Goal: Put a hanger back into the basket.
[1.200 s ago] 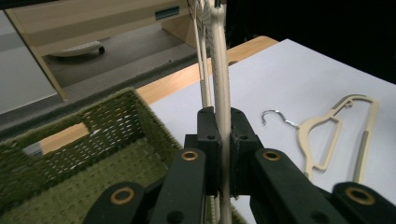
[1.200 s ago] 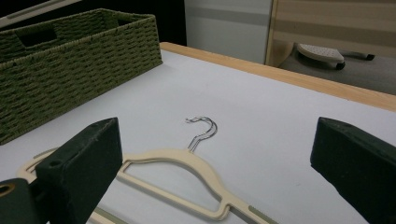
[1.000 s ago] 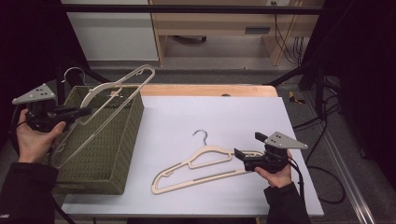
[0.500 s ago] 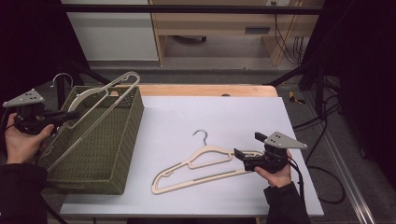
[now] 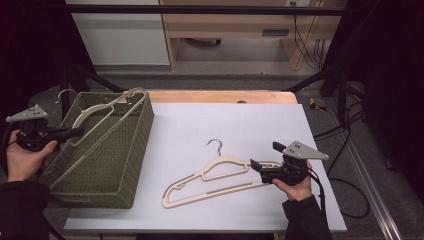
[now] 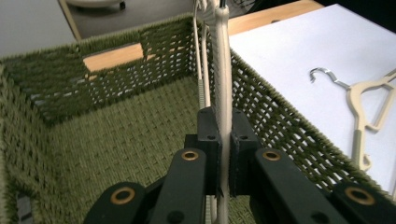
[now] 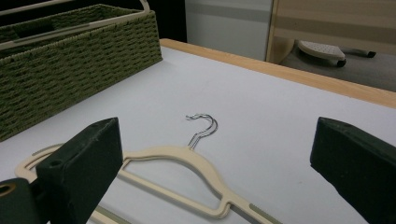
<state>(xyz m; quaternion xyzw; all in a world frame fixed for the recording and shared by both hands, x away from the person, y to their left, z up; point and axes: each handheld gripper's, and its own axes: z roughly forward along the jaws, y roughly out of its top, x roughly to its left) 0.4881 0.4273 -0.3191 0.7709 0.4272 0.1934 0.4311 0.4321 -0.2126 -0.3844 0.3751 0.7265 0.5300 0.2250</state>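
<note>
left gripper view has the left tongs (image 6: 223, 154) clamped on a cream plastic hanger (image 6: 223, 84), angled to fit the green woven basket (image 6: 116, 140); right tongs (image 7: 219, 163) gape wide, empty, ready for a second cream hanger (image 7: 187, 161).

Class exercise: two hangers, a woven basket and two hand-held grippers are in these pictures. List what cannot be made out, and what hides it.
- Held hanger, left gripper view: its hook is cut off by the top edge.
- Table hanger, right gripper view: its left end is hidden behind the right hand-held gripper, whose jaws stand open.
- Basket, high view: floor partly hidden by its near wall.
</note>
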